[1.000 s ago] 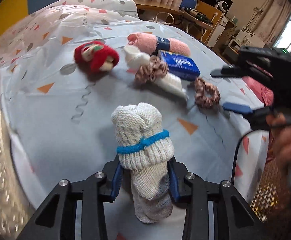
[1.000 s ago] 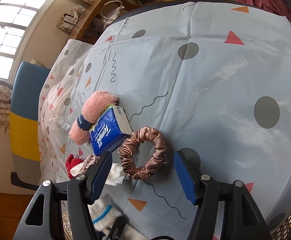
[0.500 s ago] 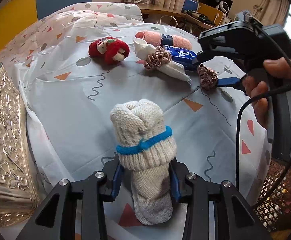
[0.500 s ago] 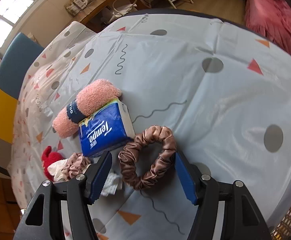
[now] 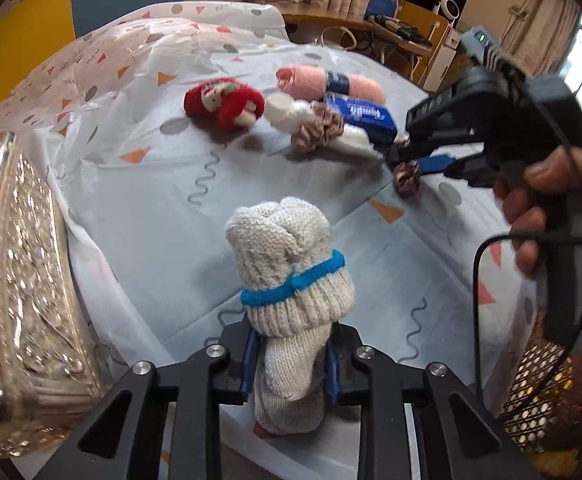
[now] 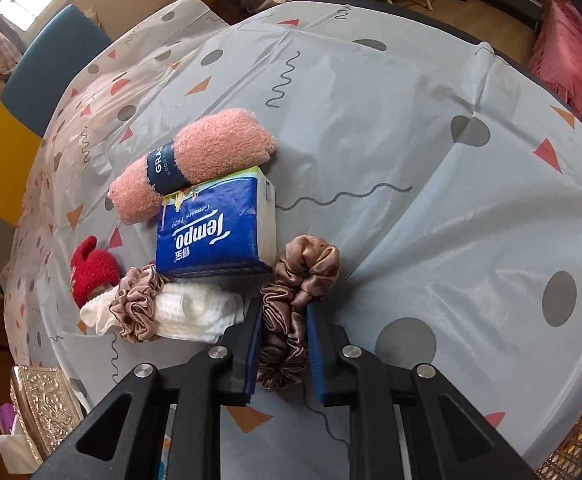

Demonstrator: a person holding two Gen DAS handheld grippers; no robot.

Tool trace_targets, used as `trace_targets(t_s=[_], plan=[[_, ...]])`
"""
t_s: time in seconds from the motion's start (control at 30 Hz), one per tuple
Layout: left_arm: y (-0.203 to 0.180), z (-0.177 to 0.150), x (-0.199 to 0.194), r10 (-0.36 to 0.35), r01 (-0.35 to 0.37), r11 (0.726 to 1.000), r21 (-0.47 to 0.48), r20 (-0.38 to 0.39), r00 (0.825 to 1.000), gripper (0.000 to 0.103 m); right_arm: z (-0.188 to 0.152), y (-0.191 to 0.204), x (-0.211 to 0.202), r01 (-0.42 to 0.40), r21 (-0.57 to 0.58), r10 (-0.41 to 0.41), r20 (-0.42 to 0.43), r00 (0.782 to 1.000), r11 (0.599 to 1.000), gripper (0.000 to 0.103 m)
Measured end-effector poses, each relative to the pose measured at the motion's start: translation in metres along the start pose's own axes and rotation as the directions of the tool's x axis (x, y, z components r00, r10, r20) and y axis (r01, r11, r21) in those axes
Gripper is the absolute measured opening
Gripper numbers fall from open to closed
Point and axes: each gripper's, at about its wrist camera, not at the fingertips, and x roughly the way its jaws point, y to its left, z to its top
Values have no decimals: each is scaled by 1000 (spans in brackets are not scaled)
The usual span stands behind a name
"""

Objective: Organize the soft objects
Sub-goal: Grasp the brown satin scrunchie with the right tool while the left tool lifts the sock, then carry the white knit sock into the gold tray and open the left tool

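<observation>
The right claw (image 6: 281, 344) has just closed on the scrunchie (image 6: 297, 276) — half a second ago its jaws stood wide around it. The scrunchie sits on the surface (image 6: 431, 128) beside the tissue pack (image 6: 211, 236), ready to lift. The left claw (image 5: 291, 364) still holds the sock roll (image 5: 287, 264) — near the silver box (image 5: 23, 280) at left.

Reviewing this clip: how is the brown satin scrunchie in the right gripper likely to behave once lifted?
The brown satin scrunchie already folds flat between the right gripper fingers, so it will probably hang limp. Its glossy fabric looks slippery, so it may slide out. It is likely very light, and nothing on the tablecloth seems attached to it.
</observation>
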Motion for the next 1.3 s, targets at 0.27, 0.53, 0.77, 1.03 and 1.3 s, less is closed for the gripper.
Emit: trace_targets(t_s=[0.27,0.53,0.77,1.03,1.3], plan=[[9,59,-68,-29,37,998,-53,148,989,27,-5,25,4,107,-144,-104,30,994,984,21],[108,100,-169,147,-68,968,-243,321,936,27,-8,29,3,145,-196,-139,46,989,970,22],[237,38,-232,388,-223,864,-450,315,866,27,-9,37,6,183,-247,-174,60,983,951,23],[354,-100,-242,499,-281,649,-707,117,859,27,-9,39,7,207,-283,-197,65,978,936,25],[397,-153,-215,422,-179,526,-832,72,904,29,-12,46,9,246,-335,-225,99,969,910,24]])
